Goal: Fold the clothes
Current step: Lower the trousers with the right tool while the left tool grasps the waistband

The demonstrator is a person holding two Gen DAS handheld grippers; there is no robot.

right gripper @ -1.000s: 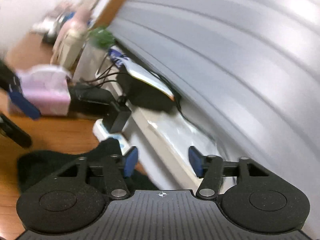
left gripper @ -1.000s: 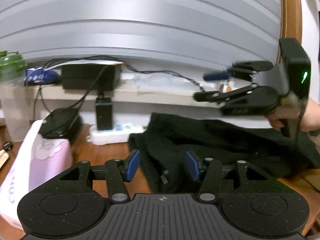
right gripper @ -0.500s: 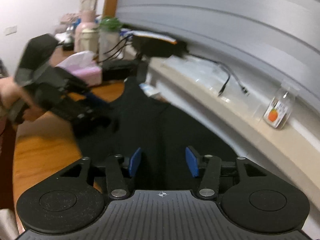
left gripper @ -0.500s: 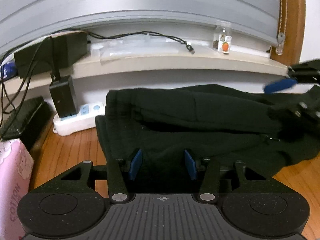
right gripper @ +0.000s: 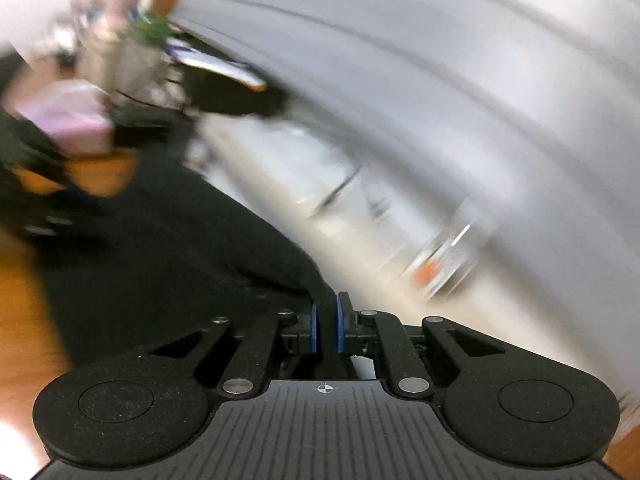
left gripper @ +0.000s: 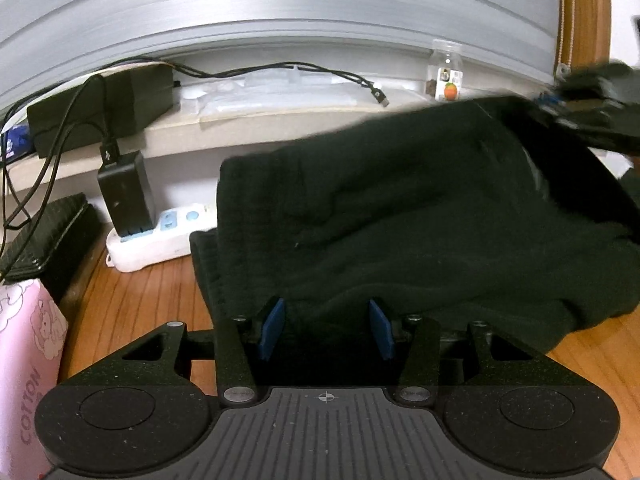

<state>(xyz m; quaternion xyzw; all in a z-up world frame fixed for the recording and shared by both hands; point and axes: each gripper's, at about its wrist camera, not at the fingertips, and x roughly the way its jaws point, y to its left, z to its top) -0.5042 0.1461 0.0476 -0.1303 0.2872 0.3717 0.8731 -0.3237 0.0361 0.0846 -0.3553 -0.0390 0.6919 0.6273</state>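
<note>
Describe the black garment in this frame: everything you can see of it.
The black garment is a dark, soft, fleece-like piece, rumpled, lying on the wooden table against the ledge. One end is raised toward the right gripper, whose blue pads are shut on a pinch of the cloth. The left gripper is open, its fingers straddling the near hem. The garment's left edge lies close by the white power strip.

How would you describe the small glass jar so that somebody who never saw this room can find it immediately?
Look at the pale ledge that runs along the wall under the grey blinds, behind the black garment. Near its right end, beside the wooden frame, stands the small clear jar. It alone is upright and transparent, with an orange fruit picture on its label.
</note>
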